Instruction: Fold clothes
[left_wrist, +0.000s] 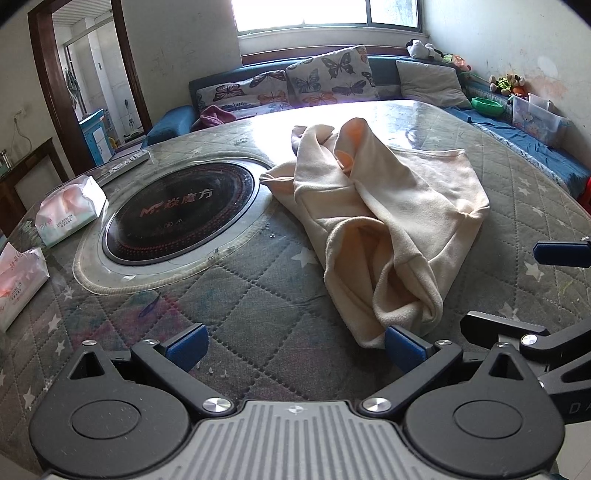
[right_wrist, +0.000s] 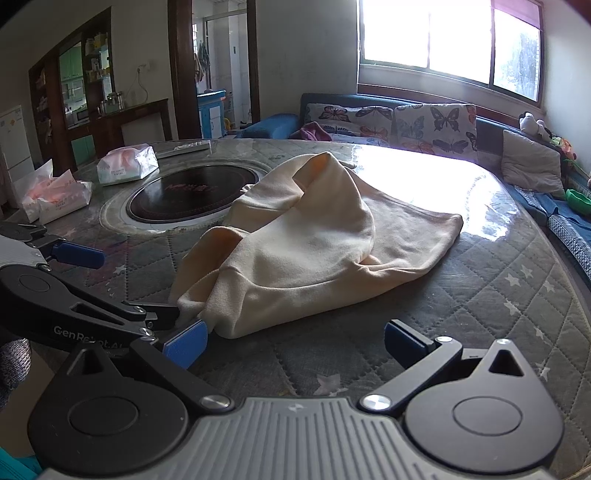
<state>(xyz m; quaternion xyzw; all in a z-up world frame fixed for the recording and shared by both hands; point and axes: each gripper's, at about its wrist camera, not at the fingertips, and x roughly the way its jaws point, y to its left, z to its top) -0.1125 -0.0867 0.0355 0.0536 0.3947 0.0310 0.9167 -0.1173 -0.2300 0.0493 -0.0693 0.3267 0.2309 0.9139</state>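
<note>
A cream garment (left_wrist: 384, 206) lies crumpled in a heap on the quilted grey table cover (left_wrist: 240, 306); it also shows in the right wrist view (right_wrist: 310, 240). My left gripper (left_wrist: 293, 345) is open and empty, with its right fingertip next to the garment's near edge. My right gripper (right_wrist: 293, 343) is open and empty, with its left fingertip beside the garment's near corner. The left gripper's blue fingers (right_wrist: 77, 254) show at the left of the right wrist view. A blue finger of the right gripper (left_wrist: 561, 253) shows at the right edge of the left wrist view.
A round black cooktop (left_wrist: 181, 218) is set into the table left of the garment. Two tissue packs (left_wrist: 70, 210) (left_wrist: 18, 284) and a remote control (left_wrist: 129, 164) lie at the far left. A sofa with butterfly cushions (left_wrist: 325, 77) stands behind the table.
</note>
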